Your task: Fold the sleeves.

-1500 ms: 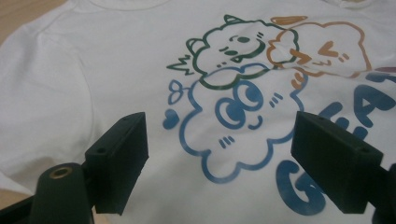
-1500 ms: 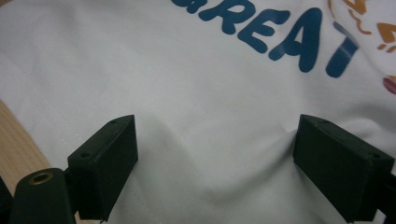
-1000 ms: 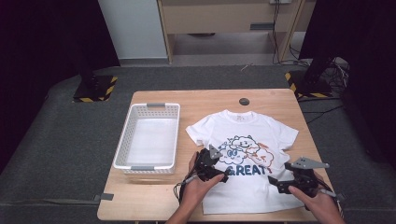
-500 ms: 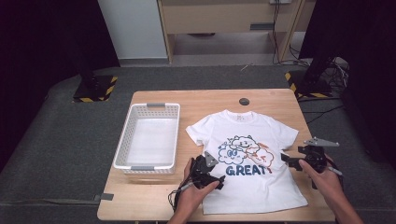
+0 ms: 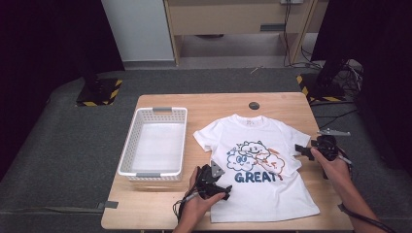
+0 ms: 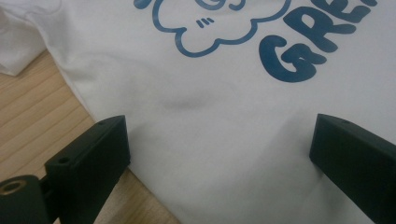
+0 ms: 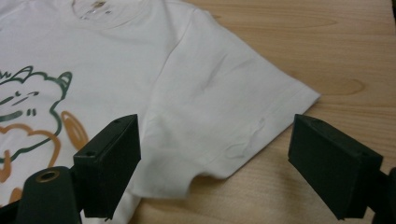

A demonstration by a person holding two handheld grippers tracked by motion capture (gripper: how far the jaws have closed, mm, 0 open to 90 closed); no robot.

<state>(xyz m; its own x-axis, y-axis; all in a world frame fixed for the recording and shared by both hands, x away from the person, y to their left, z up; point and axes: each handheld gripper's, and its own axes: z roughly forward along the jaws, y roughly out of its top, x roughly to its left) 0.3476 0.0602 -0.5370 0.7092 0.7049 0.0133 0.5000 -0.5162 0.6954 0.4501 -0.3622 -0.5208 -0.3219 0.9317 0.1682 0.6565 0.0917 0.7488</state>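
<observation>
White printed T-shirt (image 5: pixel 262 167) lies flat on the light wooden table (image 5: pixel 218 102), grey floor around. Left gripper (image 6: pixel 219 154): jaws wide, empty, over the shirt's lower side edge. Right gripper (image 7: pixel 215 154): jaws have just been closing, wide apart, sleeve (image 7: pixel 233 107) between them, unpinched.

Left gripper (image 5: pixel 221 187): held in left hand (image 5: pixel 198 201) at near edge, forearm entering from below, jaws wide apart, nothing between pads. Right gripper (image 5: pixel 303 151): in right hand (image 5: pixel 333 165), jaws pointing left, apart, just been closing slightly, gripping nothing
</observation>
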